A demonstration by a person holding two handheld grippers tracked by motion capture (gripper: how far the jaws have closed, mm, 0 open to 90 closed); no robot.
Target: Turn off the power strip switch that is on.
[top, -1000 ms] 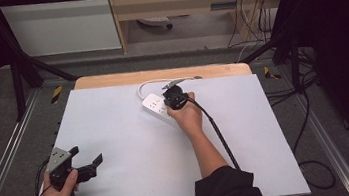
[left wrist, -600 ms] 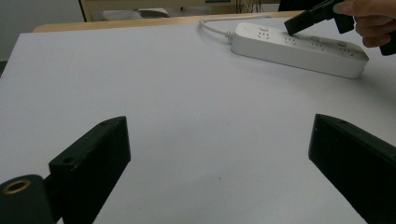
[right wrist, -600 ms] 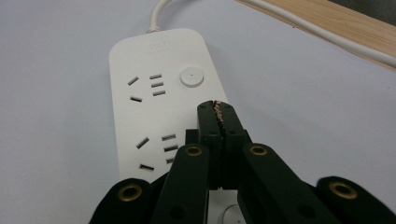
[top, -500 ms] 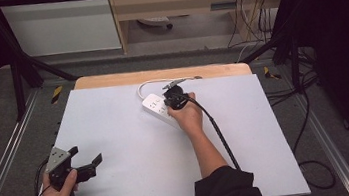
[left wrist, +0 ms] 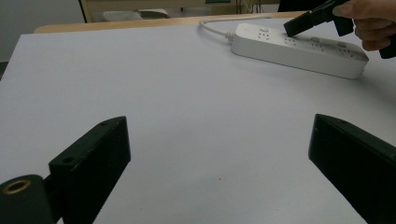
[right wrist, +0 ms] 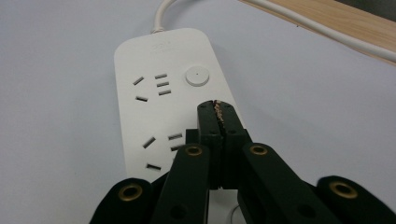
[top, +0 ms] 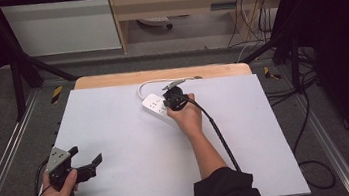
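**Closed jaws over a white power strip**

While the white power strip [top: 159, 109] lies flat toward the far middle of the table [top: 116, 135], its long axis runs on a slant, from the cord end at far left toward the near right, where the hand covers it. Its body is smooth, matte white plastic, a long bar with rounded corners; the top carries slotted sockets and one round button [right wrist: 197, 76] near the cord end. A white cord [top: 153, 83] leaves that end and curves along the bare wooden strip at the table's far edge. Over the strip, just short of the button, hovers the right gripper [right wrist: 218, 108], black jaws pressed together with nothing between them. Well apart, at the near left corner, the left gripper [top: 89, 164] has its jaws spread wide over the pale, smooth sheet
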